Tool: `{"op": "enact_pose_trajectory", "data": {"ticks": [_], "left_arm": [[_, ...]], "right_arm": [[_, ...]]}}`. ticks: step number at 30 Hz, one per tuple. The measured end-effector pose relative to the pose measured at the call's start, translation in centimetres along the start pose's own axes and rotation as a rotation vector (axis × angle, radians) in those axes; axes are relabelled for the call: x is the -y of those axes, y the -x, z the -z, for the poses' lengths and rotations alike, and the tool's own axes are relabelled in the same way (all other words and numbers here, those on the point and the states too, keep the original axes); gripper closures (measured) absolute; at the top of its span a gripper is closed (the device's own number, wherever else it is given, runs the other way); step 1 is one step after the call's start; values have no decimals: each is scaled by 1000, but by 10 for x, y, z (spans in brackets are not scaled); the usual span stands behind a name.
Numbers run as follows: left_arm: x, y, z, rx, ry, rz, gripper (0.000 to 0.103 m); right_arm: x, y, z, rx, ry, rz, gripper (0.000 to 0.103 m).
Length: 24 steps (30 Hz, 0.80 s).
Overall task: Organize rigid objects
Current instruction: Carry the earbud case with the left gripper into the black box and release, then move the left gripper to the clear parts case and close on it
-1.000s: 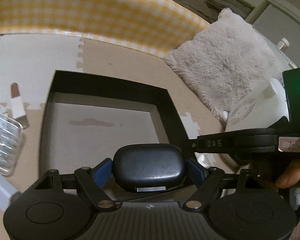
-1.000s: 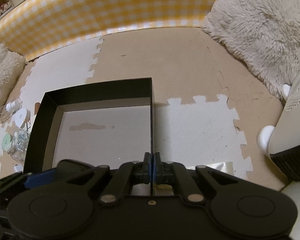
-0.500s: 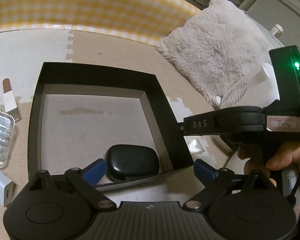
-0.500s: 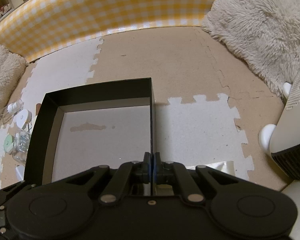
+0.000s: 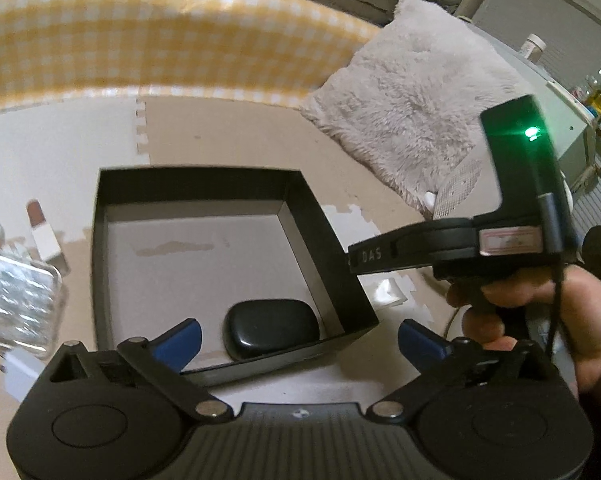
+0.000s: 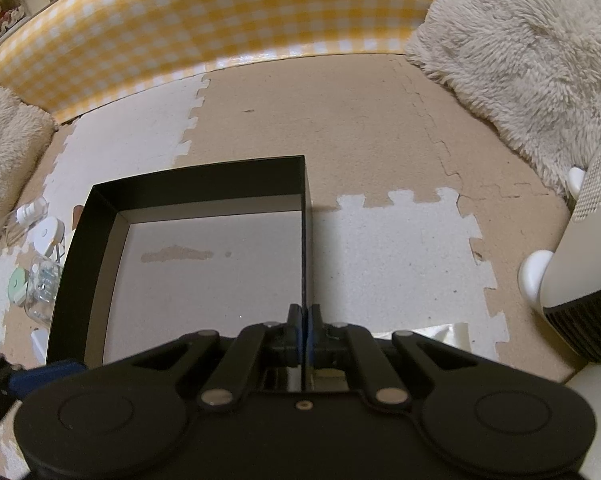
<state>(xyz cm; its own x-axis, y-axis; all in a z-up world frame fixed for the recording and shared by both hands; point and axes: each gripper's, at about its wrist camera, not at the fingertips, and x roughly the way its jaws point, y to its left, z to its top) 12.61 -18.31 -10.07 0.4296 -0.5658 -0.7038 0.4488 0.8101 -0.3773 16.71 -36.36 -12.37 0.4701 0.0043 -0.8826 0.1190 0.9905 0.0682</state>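
Left of black box [image 5: 332, 264]: lipstick [image 5: 44, 232], blurry clear case [image 5: 20, 300], perhaps pills; left tongs [image 5: 298, 338] opening, empty; right tongs [image 6: 302, 320] pinching box wall

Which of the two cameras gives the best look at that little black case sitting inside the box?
The left wrist view. The black case lies in plain sight on the floor of the box, near its front right corner. In the right wrist view the case cannot be seen; the camera's own gripper covers that part of the box.
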Motion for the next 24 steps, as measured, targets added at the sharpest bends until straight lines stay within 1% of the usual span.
{"op": "enact_pose_trajectory", "data": {"ticks": [5, 8, 15, 20, 24], "left_arm": [[0, 24, -5, 46, -70, -14, 0], [-2, 39, -10, 81, -99, -36, 0], [-13, 73, -22, 148, -149, -124, 0], [-33, 82, -25, 159, -122, -184, 0], [-58, 78, -25, 155, -70, -275, 0]], "right_arm": [[-1, 0, 0, -3, 11, 4, 100], [-1, 0, 0, -3, 11, 4, 100], [-1, 0, 0, -3, 12, 4, 100], [-1, 0, 0, -4, 11, 4, 100], [-1, 0, 0, -3, 12, 4, 100]]}}
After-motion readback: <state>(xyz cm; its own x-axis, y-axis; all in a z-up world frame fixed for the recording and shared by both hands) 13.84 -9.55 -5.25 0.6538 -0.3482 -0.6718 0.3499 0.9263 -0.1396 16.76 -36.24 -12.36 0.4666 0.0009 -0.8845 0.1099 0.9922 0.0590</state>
